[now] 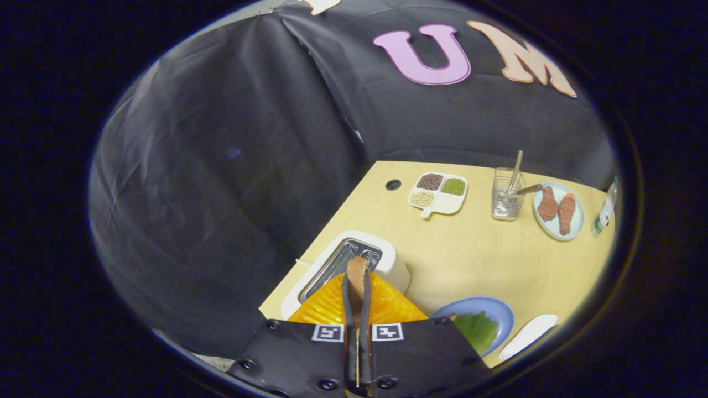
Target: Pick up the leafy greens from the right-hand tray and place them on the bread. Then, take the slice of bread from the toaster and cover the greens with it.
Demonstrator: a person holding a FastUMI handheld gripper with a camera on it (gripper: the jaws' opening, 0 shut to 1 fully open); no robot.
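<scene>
Staged kitchen set inside a recording booth, not a real home: black cloth wall (232,166) hangs w/ creases right behind a pale wood table (470,254) that has a cable hole. Kitchen props on it: white toaster (387,260), divided dish of grains (438,193), wire utensil holder (507,194), plate w/ two drumsticks (558,210), bottle (605,210), blue plate w/ leafy greens (477,327). Tool (357,287) w/ printed marker squares holds a slice of bread (357,270) between its fingers, so a data-capture rig.

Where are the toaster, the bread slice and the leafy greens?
toaster (387,260): gripper view, white top edge.
bread slice (357,271): gripper view, top end between the fingers.
leafy greens (477,329): gripper view, leaf middle.
</scene>
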